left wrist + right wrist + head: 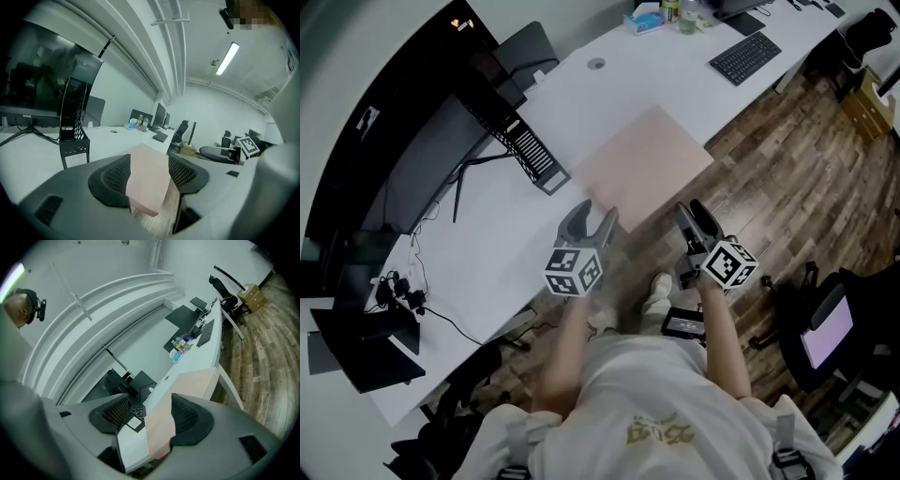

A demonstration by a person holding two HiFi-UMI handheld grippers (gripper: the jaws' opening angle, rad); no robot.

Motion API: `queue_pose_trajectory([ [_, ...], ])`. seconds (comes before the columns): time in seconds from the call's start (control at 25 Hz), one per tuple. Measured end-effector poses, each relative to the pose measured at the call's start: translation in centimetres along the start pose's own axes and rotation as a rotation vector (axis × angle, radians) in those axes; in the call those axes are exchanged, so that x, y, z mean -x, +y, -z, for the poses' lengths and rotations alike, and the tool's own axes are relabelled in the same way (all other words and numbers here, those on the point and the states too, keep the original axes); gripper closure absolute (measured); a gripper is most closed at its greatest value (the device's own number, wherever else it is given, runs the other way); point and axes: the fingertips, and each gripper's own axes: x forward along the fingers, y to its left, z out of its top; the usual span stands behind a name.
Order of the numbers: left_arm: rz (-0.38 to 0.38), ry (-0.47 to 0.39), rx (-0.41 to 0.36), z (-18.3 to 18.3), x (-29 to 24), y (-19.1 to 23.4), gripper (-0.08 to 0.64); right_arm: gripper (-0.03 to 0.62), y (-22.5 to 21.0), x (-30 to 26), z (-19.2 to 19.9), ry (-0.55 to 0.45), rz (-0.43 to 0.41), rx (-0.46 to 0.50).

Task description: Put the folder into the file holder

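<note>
A pink folder (642, 164) lies flat on the white desk (581, 94), and its near corner juts over the front edge. The black mesh file holder (530, 150) stands upright to the folder's left. My left gripper (592, 216) is open at the folder's near left corner. In the left gripper view the folder (147, 180) shows in the gap between the jaws, with the file holder (75, 126) off to the left. My right gripper (693, 216) is open beside the folder's near right edge. In the right gripper view the folder (187, 390) runs ahead between the jaws, with the file holder (133, 406) beyond.
A large dark monitor (422, 159) stands behind the file holder. A keyboard (745, 56) and bottles (680, 14) sit at the desk's far end. Cables (403, 286) trail at the left. Wooden floor (797, 178) and a black chair (825, 328) are to the right.
</note>
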Motion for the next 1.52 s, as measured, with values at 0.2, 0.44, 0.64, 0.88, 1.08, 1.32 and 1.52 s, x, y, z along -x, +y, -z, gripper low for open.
queue_pose_trajectory([
  [0.2,-0.016,0.036,-0.002,0.6,-2.1,0.2,0.299,0.307,-2.3,-0.8,-0.1,0.056,0.017,-0.02],
  [0.44,-0.047,0.082,-0.015,1.3,-4.3,0.6,0.298,0.304,-5.1,-1.7,0.1,0.102,0.019,-0.079],
  [0.64,-0.079,0.115,-0.015,1.8,-5.5,1.4,0.298,0.298,-6.9,-2.8,0.4,0.125,0.013,-0.138],
  [0.88,-0.092,0.159,-0.03,2.6,-7.1,1.9,0.294,0.291,-9.5,-3.6,0.9,0.146,0.045,-0.18],
  [1.08,-0.067,0.242,-0.075,3.9,-9.3,2.3,0.275,0.284,-11.1,-4.5,1.7,0.158,0.076,-0.219],
  [1.32,-0.015,0.309,-0.132,4.1,-12.7,2.5,0.273,0.279,-12.3,-6.2,1.8,0.172,0.104,-0.242],
  [1.52,0.048,0.373,-0.189,4.6,-15.1,1.8,0.268,0.272,-13.6,-7.1,2.3,0.191,0.136,-0.275],
])
